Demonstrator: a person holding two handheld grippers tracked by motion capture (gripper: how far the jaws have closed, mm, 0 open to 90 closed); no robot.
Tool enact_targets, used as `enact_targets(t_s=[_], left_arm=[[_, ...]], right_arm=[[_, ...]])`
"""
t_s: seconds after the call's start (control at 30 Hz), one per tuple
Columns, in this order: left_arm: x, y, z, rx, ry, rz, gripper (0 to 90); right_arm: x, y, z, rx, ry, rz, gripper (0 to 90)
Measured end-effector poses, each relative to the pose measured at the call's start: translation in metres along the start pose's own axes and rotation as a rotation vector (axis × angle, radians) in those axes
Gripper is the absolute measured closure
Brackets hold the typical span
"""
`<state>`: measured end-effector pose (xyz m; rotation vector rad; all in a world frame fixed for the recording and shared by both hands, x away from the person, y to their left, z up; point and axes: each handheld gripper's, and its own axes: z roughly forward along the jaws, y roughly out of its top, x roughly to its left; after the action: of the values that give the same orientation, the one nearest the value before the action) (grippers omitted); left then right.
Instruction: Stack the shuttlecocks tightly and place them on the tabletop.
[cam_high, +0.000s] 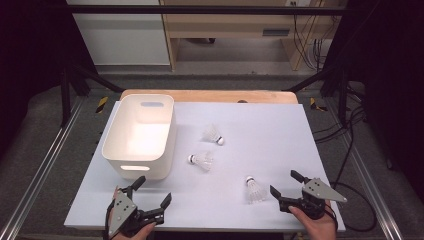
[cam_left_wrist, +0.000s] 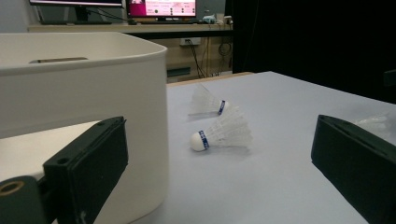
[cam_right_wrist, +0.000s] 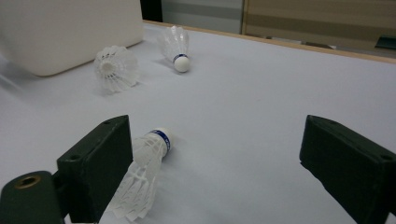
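Sorting: three shuttlecocks lay on the counter (cam_high: 280, 125) — none was in the white bin (cam_high: 112, 145), which looked empty.
Near shuttlecock (cam_high: 254, 190): just left of the right gripper (cam_high: 289, 186), untouched.
Other two (cam_high: 201, 160) (cam_high: 213, 134): mid-counter, right of the bin.
Right gripper: jaws apart, holding nothing.
Left gripper (cam_high: 152, 192): jaws apart, empty — near the bin's near wall.
Left to do: all three, by my judgement.

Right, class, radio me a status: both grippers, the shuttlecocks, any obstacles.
Left gripper open, empty, beside white bin. Right gripper open, nearest shuttlecock lying just off its left jaw. Two more shuttlecocks loose mid-table. Nothing blocking.
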<state>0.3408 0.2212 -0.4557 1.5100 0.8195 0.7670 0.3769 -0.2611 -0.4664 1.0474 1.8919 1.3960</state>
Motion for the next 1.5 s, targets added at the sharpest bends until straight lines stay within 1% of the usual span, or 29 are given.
enact_targets(t_s=[0.03, 0.07, 0.1, 0.13, 0.2, 0.27, 0.3, 0.33, 0.37, 0.4, 0.47, 0.53, 0.6, 0.63, 0.67, 0.7, 0.73, 0.77, 0.8, 0.83, 0.93, 0.97, 1.0, 1.03, 1.07, 1.17, 1.27, 1.4, 1.5], left_arm=[[0.002, 0.000, -0.002, -0.006, 0.001, 0.000, 3.7], [0.004, 0.001, -0.004, -0.012, 0.002, -0.001, 3.7], [0.006, 0.001, -0.006, -0.017, 0.005, 0.000, 3.7], [0.007, 0.001, -0.007, -0.023, 0.008, -0.004, 3.7], [0.009, 0.000, -0.009, -0.036, 0.029, -0.014, 3.7], [0.012, 0.000, -0.009, -0.040, 0.042, -0.029, 3.8], [0.013, -0.001, -0.009, -0.037, 0.042, -0.031, 3.8], [0.014, -0.001, -0.009, -0.031, 0.045, -0.025, 3.8], [0.015, -0.001, -0.009, -0.033, 0.049, -0.022, 3.8], [0.016, -0.001, -0.010, -0.036, 0.053, -0.025, 3.9], [0.018, -0.001, -0.011, -0.042, 0.062, -0.028, 3.8], [0.022, -0.002, -0.012, -0.046, 0.073, -0.030, 3.9], [0.024, -0.002, -0.012, -0.048, 0.076, -0.029, 3.9], [0.025, -0.002, -0.012, -0.048, 0.077, -0.027, 3.9], [0.026, -0.002, -0.012, -0.049, 0.078, -0.032, 3.9], [0.026, -0.003, -0.013, -0.048, 0.077, -0.034, 3.9], [0.027, -0.003, -0.013, -0.046, 0.076, -0.032, 3.9], [0.029, -0.003, -0.014, -0.045, 0.080, -0.028, 3.9], [0.030, -0.003, -0.015, -0.048, 0.082, -0.032, 3.9], [0.031, -0.003, -0.016, -0.052, 0.084, -0.038, 3.9], [0.036, -0.002, -0.017, -0.059, 0.090, -0.050, 3.9], [0.036, -0.002, -0.017, -0.059, 0.090, -0.050, 3.9], [0.036, -0.002, -0.016, -0.059, 0.088, -0.044, 3.9], [0.036, -0.002, -0.016, -0.059, 0.088, -0.044, 3.9], [0.035, -0.002, -0.016, -0.059, 0.089, -0.040, 3.9], [0.035, -0.003, -0.017, -0.058, 0.092, -0.039, 3.9], [0.036, -0.004, -0.016, -0.053, 0.092, -0.042, 3.9], [0.037, -0.004, -0.017, -0.056, 0.098, -0.051, 3.9], [0.037, -0.004, -0.016, -0.051, 0.095, -0.044, 3.9]], right_arm=[[0.001, 0.000, 0.001, -0.001, 0.003, -0.016, 10.2], [0.003, 0.000, 0.001, 0.002, 0.005, -0.021, 10.2], [0.008, 0.001, 0.002, 0.003, 0.006, -0.035, 10.2], [0.008, 0.001, 0.002, 0.003, 0.006, -0.035, 10.2], [0.010, 0.003, 0.004, 0.004, 0.017, -0.058, 10.2], [0.008, 0.003, 0.009, 0.031, 0.016, -0.084, 10.3], [0.007, 0.003, 0.011, 0.040, 0.018, -0.085, 10.2], [0.006, 0.004, 0.012, 0.046, 0.031, -0.075, 10.3], [0.006, 0.004, 0.012, 0.046, 0.031, -0.075, 10.3], [0.009, 0.008, 0.009, 0.049, 0.037, -0.085, 11.3], [0.010, 0.009, 0.007, 0.052, 0.038, -0.087, 11.8], [0.013, 0.014, -0.002, 0.042, 0.061, -0.066, 11.9], [0.015, 0.018, -0.008, 0.033, 0.075, -0.063, 13.0], [0.015, 0.018, -0.008, 0.033, 0.075, -0.063, 13.0], [0.017, 0.021, -0.012, 0.029, 0.090, -0.046, 13.3], [0.017, 0.021, -0.012, 0.029, 0.090, -0.046, 13.3], [0.020, 0.023, -0.015, 0.026, 0.102, -0.040, 14.1], [0.020, 0.023, -0.015, 0.026, 0.102, -0.040, 14.1], [0.023, 0.023, -0.016, 0.024, 0.116, -0.034, 15.0], [0.023, 0.023, -0.016, 0.024, 0.116, -0.034, 15.0], [0.031, 0.024, -0.016, 0.037, 0.138, -0.041, 16.3], [0.031, 0.024, -0.016, 0.037, 0.138, -0.041, 16.3], [0.035, 0.024, -0.016, 0.039, 0.149, -0.048, 17.3], [0.035, 0.024, -0.016, 0.039, 0.149, -0.048, 17.3], [0.041, 0.024, -0.015, 0.043, 0.160, -0.058, 17.5], [0.048, 0.024, -0.014, 0.051, 0.174, -0.072, 17.6], [0.051, 0.023, -0.010, 0.058, 0.178, -0.081, 17.5], [0.054, 0.022, -0.005, 0.074, 0.179, -0.079, 17.1], [0.056, 0.020, -0.002, 0.089, 0.184, -0.087, 16.8]])
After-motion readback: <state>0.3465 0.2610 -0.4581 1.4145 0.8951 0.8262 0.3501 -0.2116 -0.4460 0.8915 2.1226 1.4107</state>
